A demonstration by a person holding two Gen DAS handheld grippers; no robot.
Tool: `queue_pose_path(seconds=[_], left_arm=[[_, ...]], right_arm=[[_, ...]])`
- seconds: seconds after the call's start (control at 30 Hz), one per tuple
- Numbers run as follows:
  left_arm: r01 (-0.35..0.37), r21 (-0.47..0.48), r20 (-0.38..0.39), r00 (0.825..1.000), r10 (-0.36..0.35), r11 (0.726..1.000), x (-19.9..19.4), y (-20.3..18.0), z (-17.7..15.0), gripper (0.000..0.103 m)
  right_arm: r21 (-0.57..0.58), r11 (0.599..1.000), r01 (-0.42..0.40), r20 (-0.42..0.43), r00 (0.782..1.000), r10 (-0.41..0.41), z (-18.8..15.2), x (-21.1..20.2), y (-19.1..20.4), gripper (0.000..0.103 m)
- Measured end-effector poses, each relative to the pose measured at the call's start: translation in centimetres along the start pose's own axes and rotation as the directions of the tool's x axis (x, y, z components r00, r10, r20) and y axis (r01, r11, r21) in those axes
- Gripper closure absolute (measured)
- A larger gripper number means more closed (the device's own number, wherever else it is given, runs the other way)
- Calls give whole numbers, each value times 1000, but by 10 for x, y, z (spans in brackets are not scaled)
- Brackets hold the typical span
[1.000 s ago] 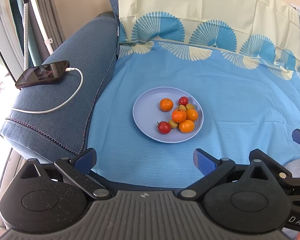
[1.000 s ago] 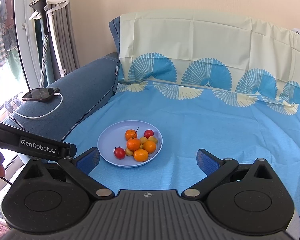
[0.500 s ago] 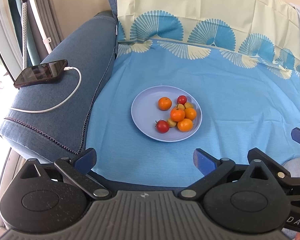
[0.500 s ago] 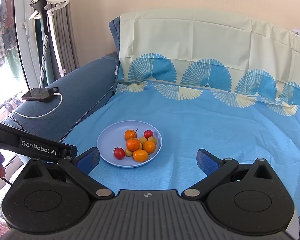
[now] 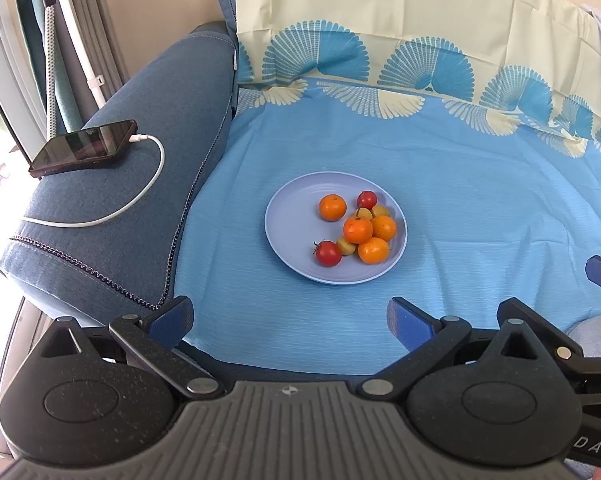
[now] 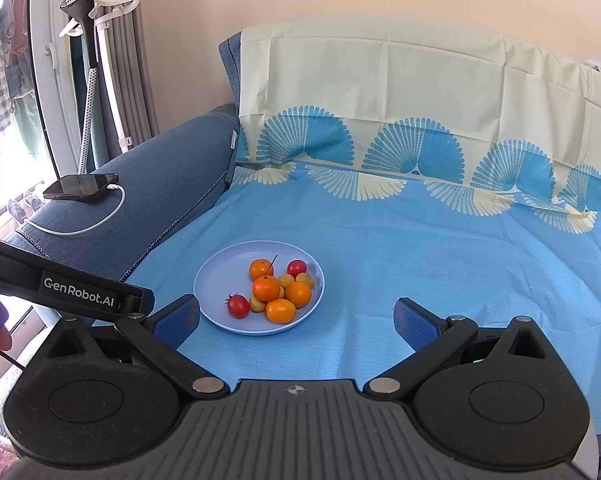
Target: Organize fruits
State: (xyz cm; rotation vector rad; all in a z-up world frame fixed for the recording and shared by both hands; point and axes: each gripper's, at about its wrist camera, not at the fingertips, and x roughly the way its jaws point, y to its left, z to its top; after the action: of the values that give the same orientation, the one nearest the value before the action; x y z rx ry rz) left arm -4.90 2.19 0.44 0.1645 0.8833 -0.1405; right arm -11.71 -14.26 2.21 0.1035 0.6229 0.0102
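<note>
Left gripper [image 5: 288, 316]: jaws spread wide, nothing between the blue pads [image 5: 171, 317]. It is held above the near edge of the blue sheet [image 5: 480, 216], well short of the plate [image 5: 290, 220].

Right gripper [image 6: 296, 320]: jaws likewise spread wide and empty. It hovers over the sheet, with the plate just beyond its left pad [image 6: 177, 319]. The left gripper's black body, marked "GenRobot.AI", crosses the lower left of the right wrist view.

The plate is light blue, round, and lies flat on the sheet. It carries all the fruit, grouped toward its right half:
- four oranges [image 5: 357, 229], three clustered together and one apart at the rear left;
- two red tomatoes [image 5: 327, 253], one at the front left with a stem, one at the rear;
- several small yellow fruits [image 5: 346, 246] wedged among the oranges; probably three, though partly hidden.

To the left, a denim-blue sofa armrest [image 5: 148, 184] supports a dark phone [image 5: 83, 152] with a white cable [image 5: 140, 196] plugged in. Behind the plate, the sheet rises over the backrest with a fan pattern.
</note>
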Motion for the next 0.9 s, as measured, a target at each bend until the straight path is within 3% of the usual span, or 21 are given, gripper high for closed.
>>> queue_pose_path(seconds=[0.9], left_arm=[[-44,6,-17,999,44,999,5,4,1,0]], right_arm=[[-4,1000,3,-1,1000,-3,1,0,1,1]])
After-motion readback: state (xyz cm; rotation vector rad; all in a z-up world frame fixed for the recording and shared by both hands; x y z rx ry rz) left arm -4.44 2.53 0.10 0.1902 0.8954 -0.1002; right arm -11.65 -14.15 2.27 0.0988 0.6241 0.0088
